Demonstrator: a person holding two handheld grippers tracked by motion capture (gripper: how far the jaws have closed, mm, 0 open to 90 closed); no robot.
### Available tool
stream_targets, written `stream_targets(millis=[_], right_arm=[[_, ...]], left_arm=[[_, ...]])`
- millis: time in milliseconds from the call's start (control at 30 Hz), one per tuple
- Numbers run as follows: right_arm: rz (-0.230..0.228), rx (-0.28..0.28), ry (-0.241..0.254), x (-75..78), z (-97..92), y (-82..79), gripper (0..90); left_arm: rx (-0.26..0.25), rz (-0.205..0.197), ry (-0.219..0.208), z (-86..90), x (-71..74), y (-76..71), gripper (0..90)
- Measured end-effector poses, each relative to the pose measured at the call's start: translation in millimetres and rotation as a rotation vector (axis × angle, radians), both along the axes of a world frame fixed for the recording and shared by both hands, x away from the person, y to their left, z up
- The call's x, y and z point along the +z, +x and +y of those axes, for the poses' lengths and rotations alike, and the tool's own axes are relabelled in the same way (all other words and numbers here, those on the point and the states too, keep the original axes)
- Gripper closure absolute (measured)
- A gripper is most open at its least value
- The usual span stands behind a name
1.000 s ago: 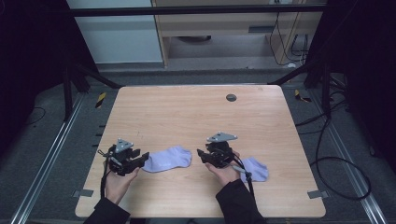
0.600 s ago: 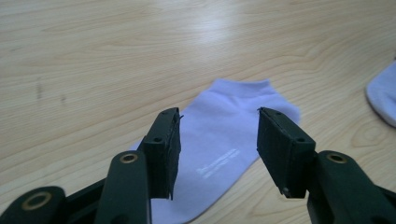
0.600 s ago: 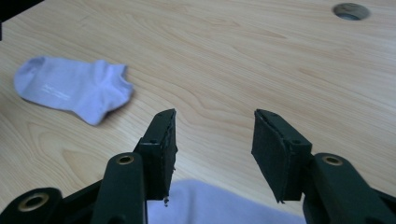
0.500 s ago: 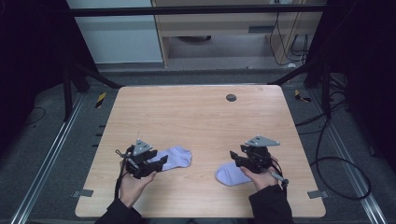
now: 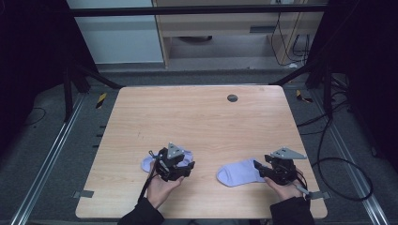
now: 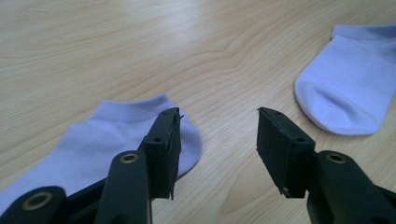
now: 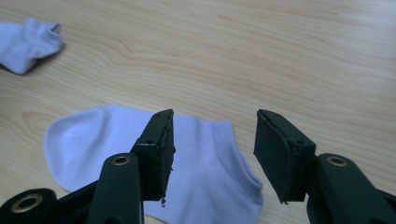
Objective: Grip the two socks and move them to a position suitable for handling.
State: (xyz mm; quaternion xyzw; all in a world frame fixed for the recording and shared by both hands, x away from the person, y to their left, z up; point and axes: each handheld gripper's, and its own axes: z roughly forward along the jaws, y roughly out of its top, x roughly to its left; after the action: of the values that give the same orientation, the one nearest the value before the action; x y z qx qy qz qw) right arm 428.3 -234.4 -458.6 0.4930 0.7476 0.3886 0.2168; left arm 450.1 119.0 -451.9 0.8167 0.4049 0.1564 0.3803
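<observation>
Two pale lilac ankle socks lie flat on the wooden table (image 5: 197, 117), near its front edge. The left sock (image 5: 149, 163) (image 6: 116, 135) sits partly under my left gripper (image 5: 189, 165) (image 6: 217, 135). Its jaws have just been opening and stand open over bare wood beside the sock's toe. The right sock (image 5: 239, 172) (image 7: 84, 140) lies with its toe pointing left. My right gripper (image 5: 258, 168) (image 7: 215, 140) hovers at its cuff end. Those jaws have just been opening too, and they stand open above the fabric without pressing it. Each gripper view shows the other sock (image 6: 350, 88) (image 7: 28, 42) farther off.
A small dark round disc (image 5: 232, 98) is set in the table toward the back. Beyond the far edge stands a low shelf unit (image 5: 225, 28). Cables (image 5: 328, 140) trail on the floor at the right.
Both hands have slid to the right along the front of the table. The left gripper now sits over the left sock, and the right gripper has come to the right sock's cuff end.
</observation>
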Motion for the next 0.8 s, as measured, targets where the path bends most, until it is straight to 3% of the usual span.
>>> stream_targets(millis=[67, 133, 500, 733, 767, 800], right_arm=[[0.013, -0.013, -0.006, -4.0, -3.6, 0.5, 47.9], [0.028, -0.025, -0.042, -11.2, -8.8, 2.7, 48.4], [0.090, -0.047, -0.048, -25.7, -17.7, 8.7, 51.8], [0.112, -0.033, -0.071, -30.6, -16.0, 10.5, 56.7], [0.127, -0.030, -0.072, -31.8, -15.5, 10.8, 58.9], [0.127, -0.030, -0.072, -31.8, -15.5, 10.8, 58.9]], left_arm=[[-0.014, 0.003, 0.007, -9.1, -2.6, 0.3, 48.9], [-0.028, 0.009, 0.017, -17.7, -5.1, 0.8, 48.9], [-0.089, 0.044, 0.044, -66.3, -22.3, 4.4, 50.2], [-0.129, 0.068, 0.072, -84.9, -32.4, 2.7, 53.5], [-0.127, 0.093, 0.076, -88.0, -36.6, 3.8, 55.3], [-0.127, 0.093, 0.076, -88.0, -36.6, 3.8, 57.5]])
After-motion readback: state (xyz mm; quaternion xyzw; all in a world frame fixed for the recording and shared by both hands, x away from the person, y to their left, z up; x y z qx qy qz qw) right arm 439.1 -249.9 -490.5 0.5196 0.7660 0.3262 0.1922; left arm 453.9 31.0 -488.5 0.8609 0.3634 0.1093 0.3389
